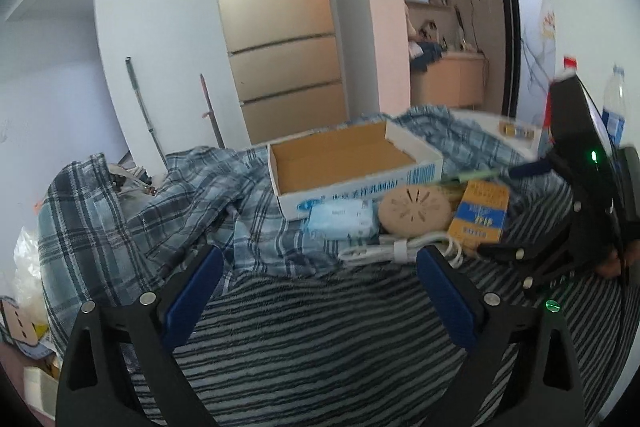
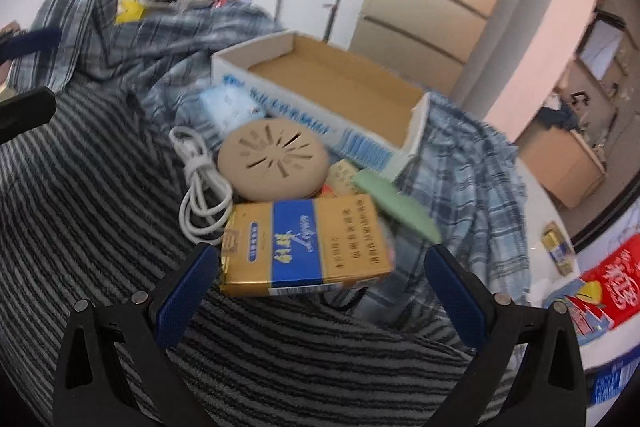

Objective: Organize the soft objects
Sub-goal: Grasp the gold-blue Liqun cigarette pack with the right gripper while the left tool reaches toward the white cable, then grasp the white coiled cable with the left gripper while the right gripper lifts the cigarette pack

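A dark striped cloth (image 1: 320, 327) lies spread in front of my left gripper (image 1: 320, 267), which is open and empty above it. A blue plaid shirt (image 1: 132, 211) lies crumpled behind it. The striped cloth (image 2: 100, 187) and plaid shirt (image 2: 472, 171) also show in the right wrist view. My right gripper (image 2: 320, 267) is open, its fingers on either side of a gold and blue pack (image 2: 304, 247), not closed on it. The right gripper also shows in the left wrist view (image 1: 516, 215).
An open cardboard box (image 1: 348, 163) stands on the plaid shirt. In front of it lie a blue tissue pack (image 1: 344, 223), a round beige disc (image 1: 414, 211), a coiled white cable (image 1: 396, 247) and a green item (image 2: 396, 207). A water bottle (image 1: 614, 107) stands at right.
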Demonstrator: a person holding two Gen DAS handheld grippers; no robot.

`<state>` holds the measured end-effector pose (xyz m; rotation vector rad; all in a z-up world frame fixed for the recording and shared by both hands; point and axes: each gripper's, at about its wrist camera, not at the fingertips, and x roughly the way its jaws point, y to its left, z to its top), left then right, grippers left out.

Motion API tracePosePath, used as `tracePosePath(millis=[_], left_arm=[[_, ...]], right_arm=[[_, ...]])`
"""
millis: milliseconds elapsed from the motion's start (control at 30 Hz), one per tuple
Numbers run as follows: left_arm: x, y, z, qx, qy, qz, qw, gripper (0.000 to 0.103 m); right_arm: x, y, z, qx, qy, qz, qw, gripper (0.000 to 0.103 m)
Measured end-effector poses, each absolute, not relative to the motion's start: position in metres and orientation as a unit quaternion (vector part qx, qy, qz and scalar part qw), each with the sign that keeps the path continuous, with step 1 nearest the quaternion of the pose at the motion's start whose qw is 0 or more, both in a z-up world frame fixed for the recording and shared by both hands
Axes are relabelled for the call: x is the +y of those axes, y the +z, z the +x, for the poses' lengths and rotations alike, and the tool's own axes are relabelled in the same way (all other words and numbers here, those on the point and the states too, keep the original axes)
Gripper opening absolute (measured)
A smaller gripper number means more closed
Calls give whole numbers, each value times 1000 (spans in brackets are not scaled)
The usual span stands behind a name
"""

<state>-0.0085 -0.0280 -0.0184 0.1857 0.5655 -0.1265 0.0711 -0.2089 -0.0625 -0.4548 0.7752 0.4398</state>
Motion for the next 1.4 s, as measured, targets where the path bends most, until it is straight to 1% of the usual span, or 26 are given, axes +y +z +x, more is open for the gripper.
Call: tracePosePath(millis=[133, 267, 300, 333, 433, 633, 867, 1000, 1133, 1200, 1233, 1300, 1367, 1400], left_arm=[[-30, -28, -2, 298, -62, 115, 946, 99], [-32, -34, 7, 325, -90, 110, 935, 99], [-32, -34, 9, 330, -95, 111, 933, 99], [-33, -35, 11, 334, -99, 112, 931, 99], [-37, -35, 15, 339, -110, 123, 926, 99], [-43, -38, 17, 344, -123, 138, 920, 99], [-42, -34, 26, 332, -140, 102, 927, 99], [-49, -27, 27, 322, -142, 119, 928, 99], [-60, -33, 32, 355, -173, 147, 907, 99], [-65, -41, 34, 365, -172, 173, 898, 92], [-67, -45, 34, 367, -170, 180, 897, 87], [-71, -53, 38, 386, -185, 182, 885, 81], [-76, -58, 42, 398, -203, 180, 876, 70], [-79, -60, 42, 401, -210, 182, 873, 67]], right_arm=[[-207, -65, 79, 380, 200, -233, 873, 103], [-204, -69, 85, 398, 209, -231, 863, 103], [-203, -71, 85, 401, 209, -235, 860, 94], [-202, -73, 83, 403, 210, -239, 858, 88], [-204, -72, 77, 396, 214, -236, 861, 86], [-224, -47, 58, 342, 207, -183, 898, 86], [-246, -6, 45, 227, 147, -100, 958, 86], [-251, 2, 46, 193, 127, -60, 971, 86], [-249, -3, 48, 179, 112, -49, 976, 86], [-251, -7, 50, 183, 112, -45, 976, 86], [-254, -7, 51, 184, 112, -40, 976, 86], [-260, -6, 51, 180, 111, -25, 977, 86], [-265, -7, 50, 179, 111, -16, 978, 86], [-266, -9, 50, 178, 110, -14, 978, 86]])
